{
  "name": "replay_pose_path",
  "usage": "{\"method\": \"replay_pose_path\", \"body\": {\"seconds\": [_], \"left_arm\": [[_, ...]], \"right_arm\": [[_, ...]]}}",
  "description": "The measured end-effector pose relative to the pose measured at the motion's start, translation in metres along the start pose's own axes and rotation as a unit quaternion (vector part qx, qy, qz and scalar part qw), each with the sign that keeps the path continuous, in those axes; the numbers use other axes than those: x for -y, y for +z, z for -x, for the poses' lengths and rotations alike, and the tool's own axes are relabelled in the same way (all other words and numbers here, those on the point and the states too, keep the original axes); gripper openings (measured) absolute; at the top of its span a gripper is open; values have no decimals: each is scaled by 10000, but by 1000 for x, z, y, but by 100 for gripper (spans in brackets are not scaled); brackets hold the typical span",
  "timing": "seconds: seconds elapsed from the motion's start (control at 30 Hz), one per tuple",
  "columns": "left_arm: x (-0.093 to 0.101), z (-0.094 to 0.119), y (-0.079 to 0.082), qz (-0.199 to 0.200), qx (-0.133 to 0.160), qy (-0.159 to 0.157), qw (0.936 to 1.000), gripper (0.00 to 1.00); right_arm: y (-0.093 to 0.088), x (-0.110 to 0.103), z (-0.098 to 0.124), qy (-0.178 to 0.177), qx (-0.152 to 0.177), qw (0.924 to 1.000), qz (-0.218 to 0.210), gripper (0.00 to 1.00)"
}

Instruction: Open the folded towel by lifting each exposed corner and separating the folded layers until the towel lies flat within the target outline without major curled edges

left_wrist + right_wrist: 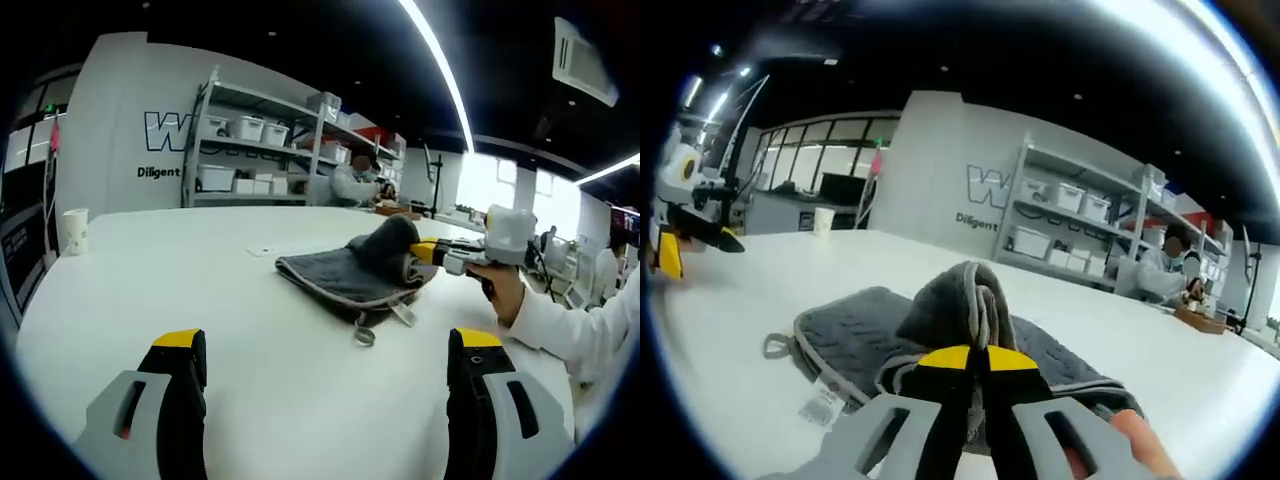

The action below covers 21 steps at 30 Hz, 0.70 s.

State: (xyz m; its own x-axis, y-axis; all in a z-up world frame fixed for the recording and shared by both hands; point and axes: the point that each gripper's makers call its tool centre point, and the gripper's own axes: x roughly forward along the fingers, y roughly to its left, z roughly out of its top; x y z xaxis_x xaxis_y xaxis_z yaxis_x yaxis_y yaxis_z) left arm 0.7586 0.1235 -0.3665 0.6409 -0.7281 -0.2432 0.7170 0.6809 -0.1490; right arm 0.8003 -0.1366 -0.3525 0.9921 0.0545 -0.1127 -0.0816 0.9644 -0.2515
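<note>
Towel (362,270), grey and still folded, lies mid-desk (200,290) with its hanging loop and label at the near edge, its long axis running across toward the right tongs (970,362). Those tongs are clenched on a bunched upper layer, raised in a peak above the lower layers. Left tongs (325,365) hang released, well apart from the cloth, which lies straight ahead of them. Judged from this, the right hand (503,285) is nearer and would peel the layer back.
</note>
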Motion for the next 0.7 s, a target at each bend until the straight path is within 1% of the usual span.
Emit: {"method": "replay_pose_path", "body": {"seconds": [0.13,0.3,0.5,0.7], "left_arm": [[-1,0,0,-5,3,-1,10000,100],[-4,-2,0,-4,-13,15,10000,100],[-2,-2,-4,-12,-61,25,10000,100],[-3,-3,-2,-7,-44,12,10000,100]], "right_arm": [[-4,16,-1,-110,-34,9999,56,0],[-8,37,0,-263,-34,9996,22,0],[-13,68,4,-465,-30,9988,-137,0],[-22,95,10,-699,-131,9972,-216,0]]}}
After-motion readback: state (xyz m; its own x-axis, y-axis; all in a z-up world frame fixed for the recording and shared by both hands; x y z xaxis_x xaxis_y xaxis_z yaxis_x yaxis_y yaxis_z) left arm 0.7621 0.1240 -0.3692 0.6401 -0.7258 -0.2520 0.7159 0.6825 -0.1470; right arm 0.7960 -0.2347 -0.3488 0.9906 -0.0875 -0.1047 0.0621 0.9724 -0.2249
